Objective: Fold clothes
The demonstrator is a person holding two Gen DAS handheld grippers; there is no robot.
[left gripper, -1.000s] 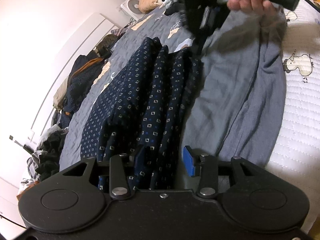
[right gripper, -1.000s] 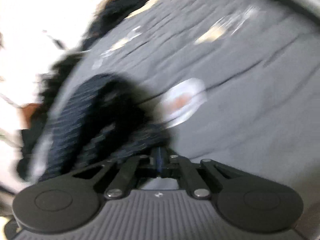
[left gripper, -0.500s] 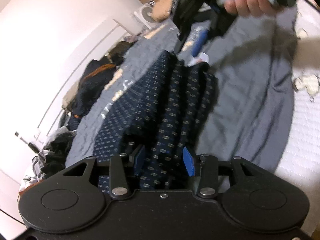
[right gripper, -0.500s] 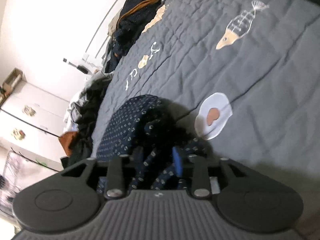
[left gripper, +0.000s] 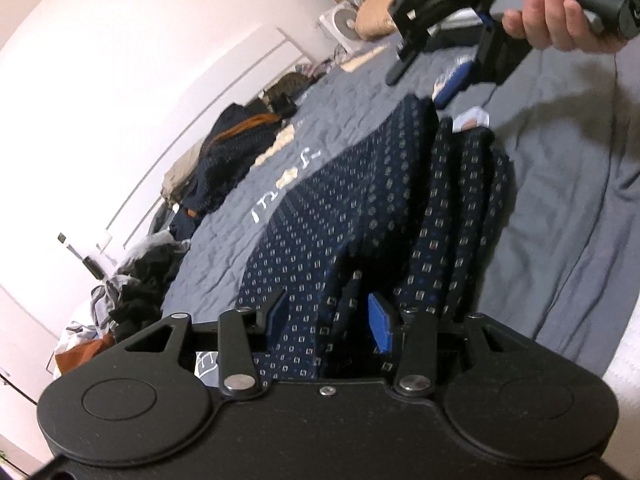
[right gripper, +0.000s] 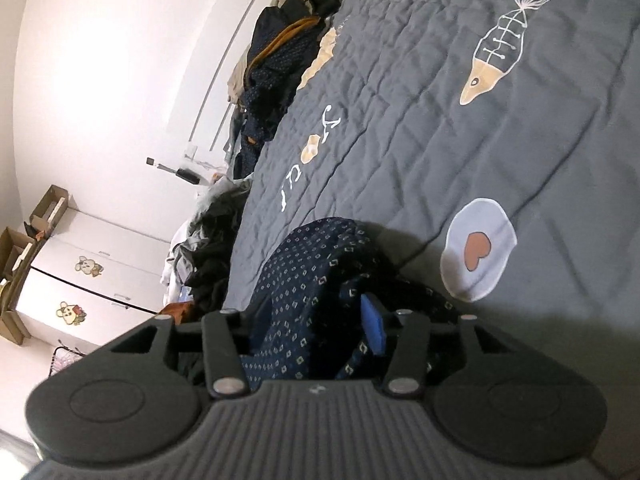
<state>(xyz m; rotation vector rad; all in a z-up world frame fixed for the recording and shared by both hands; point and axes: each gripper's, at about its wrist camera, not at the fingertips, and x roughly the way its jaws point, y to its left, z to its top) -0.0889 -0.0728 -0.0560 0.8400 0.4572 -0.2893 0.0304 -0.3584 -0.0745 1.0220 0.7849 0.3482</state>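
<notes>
navy patterned garment (left gripper: 360, 216) lying in loose lengthwise pleats on the grey quilt (left gripper: 560, 208), near end between the left gripper (left gripper: 330, 316) pads. left jaws stand part open, cloth between them; whether the pads press cannot be told. right gripper (right gripper: 316, 320) at the far end, jaws opening, cloth bunched between them. the fabric looks soft, light and limp; best held at hem corners.
</notes>
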